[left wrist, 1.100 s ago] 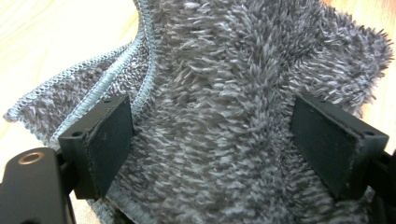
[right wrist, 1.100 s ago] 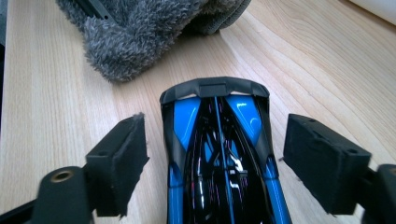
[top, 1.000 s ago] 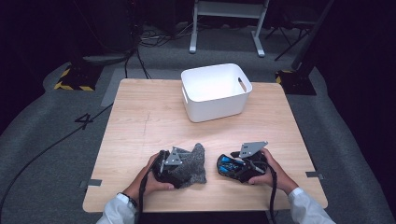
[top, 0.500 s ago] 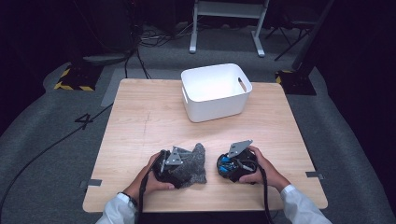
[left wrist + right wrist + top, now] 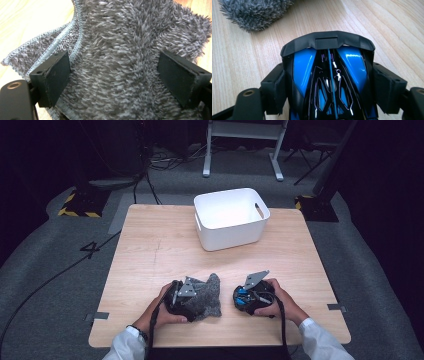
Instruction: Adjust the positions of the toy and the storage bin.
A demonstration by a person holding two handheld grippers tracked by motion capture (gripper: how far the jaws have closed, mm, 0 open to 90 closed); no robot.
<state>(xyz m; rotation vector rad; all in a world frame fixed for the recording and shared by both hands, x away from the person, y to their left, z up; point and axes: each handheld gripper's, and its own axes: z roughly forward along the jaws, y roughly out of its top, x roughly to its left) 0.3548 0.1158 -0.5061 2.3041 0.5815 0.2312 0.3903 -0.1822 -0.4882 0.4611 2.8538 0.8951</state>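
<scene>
Right gripper view: the right gripper [image 5: 329, 87] is clamped on a blue-and-black toy car [image 5: 328, 75], its jaws having just been closing, so it can be lifted.
Left gripper [image 5: 120, 75]: jaws spread around the grey cloth [image 5: 120, 50], not visibly pinching it.
White bin [image 5: 231, 217]: set at the table's [image 5: 150, 245] far edge, probably the destination.

Wooden table [image 5: 150, 250] seen from above. A white bin [image 5: 231, 218] stands at its far middle. Well nearer than the bin, the left gripper [image 5: 182, 296] rests against a grey fuzzy cloth [image 5: 209, 296]. Right of the cloth and apart from it, the right gripper [image 5: 250, 296], its fingers just closing, holds a blue-and-black object [image 5: 242, 295].
</scene>
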